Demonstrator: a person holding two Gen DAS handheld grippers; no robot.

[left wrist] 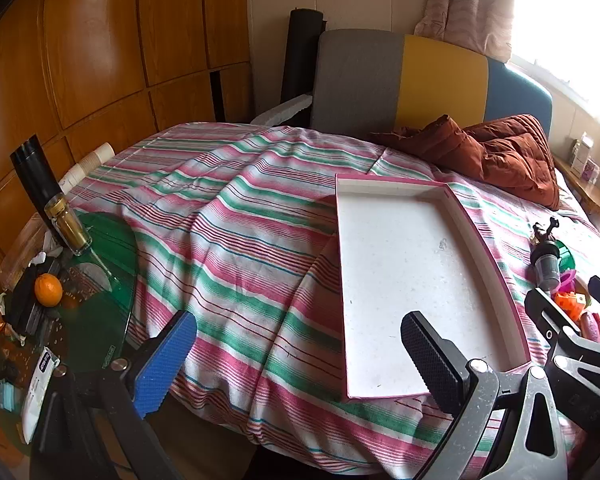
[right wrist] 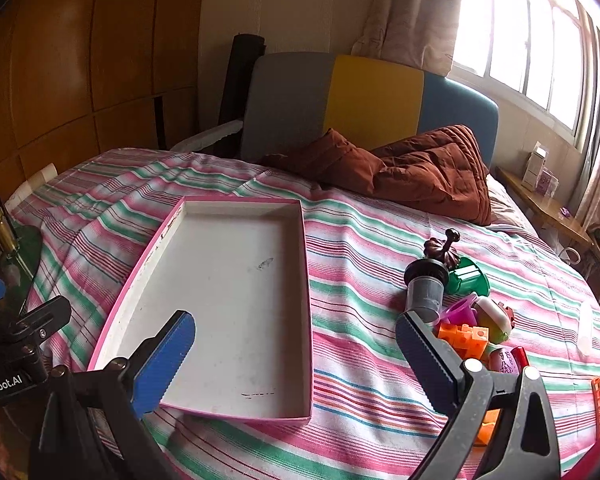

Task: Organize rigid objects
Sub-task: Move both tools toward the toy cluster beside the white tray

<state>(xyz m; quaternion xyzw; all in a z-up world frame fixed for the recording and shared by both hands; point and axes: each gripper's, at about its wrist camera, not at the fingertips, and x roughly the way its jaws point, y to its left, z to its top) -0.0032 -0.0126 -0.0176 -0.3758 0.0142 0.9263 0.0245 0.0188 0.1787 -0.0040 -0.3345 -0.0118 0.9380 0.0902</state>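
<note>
Both left gripper (left wrist: 300, 360) and right gripper (right wrist: 296, 364) spread wide, grasping nothing, angled down over the bare pink-rimmed tray (right wrist: 296, 240), toy pile (right wrist: 468, 320) at three o'clock, presumably awaiting sorting into it

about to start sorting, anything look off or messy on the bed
The toys lie in a loose heap on the striped bedspread, right of the pink-rimmed tray, which holds nothing yet but shows dark smudges on its white floor. A rust-brown quilted jacket is crumpled by the headboard. Nothing looks spilled or broken.
</note>
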